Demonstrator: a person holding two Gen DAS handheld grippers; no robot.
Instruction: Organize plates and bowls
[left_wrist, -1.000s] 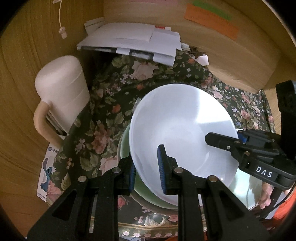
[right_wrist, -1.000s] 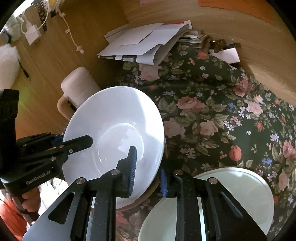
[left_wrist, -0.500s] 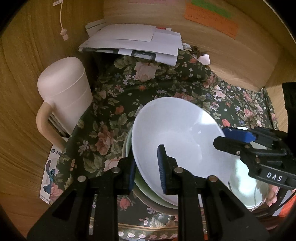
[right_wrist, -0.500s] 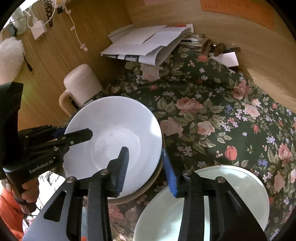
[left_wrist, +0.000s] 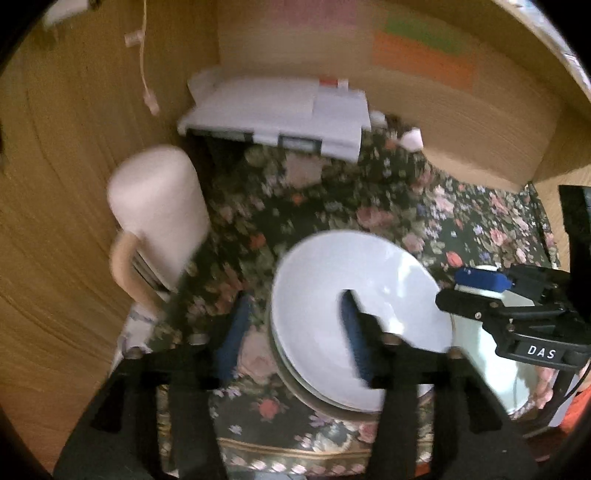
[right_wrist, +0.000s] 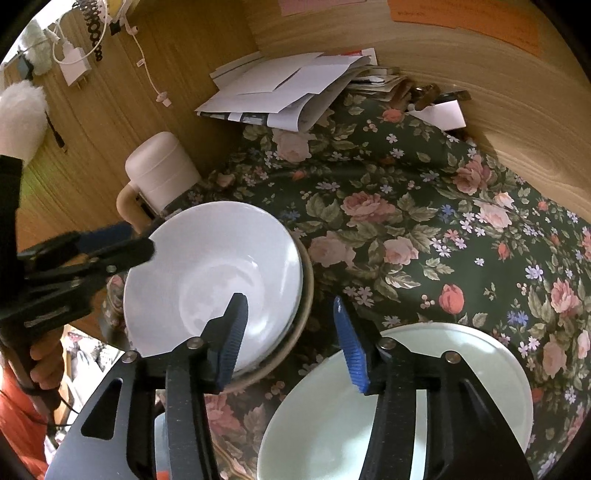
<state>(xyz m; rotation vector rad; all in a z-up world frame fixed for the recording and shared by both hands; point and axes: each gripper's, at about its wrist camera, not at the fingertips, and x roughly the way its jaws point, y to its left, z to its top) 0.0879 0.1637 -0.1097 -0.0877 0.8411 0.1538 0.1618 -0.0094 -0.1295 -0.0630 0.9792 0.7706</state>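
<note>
A white bowl (left_wrist: 332, 306) (right_wrist: 214, 273) rests level on top of a stack with a beige rim (right_wrist: 307, 291) on the floral cloth. My left gripper (left_wrist: 293, 336) straddles the bowl's near-left rim. Its jaws are opening and the blue pads (left_wrist: 236, 332) stand clear of the rim. My right gripper (right_wrist: 290, 343) straddles the opposite rim, also opening, with neither pad touching. Each gripper shows in the other's view: the right gripper (left_wrist: 458, 288) and the left gripper (right_wrist: 136, 240). A pale green plate (right_wrist: 436, 354) (left_wrist: 491, 365) lies beside the stack.
A cream mug (left_wrist: 159, 206) (right_wrist: 159, 173) with a handle stands left of the stack against the wooden wall. Loose papers (left_wrist: 277, 118) (right_wrist: 288, 88) are piled at the back corner. A person's hand (right_wrist: 44, 362) holds the left gripper's handle.
The tilted white bowl came down and settled level on the stack. Both grippers, which were shut on its rim, let go and spread their jaws. The left gripper lifted slightly.
</note>
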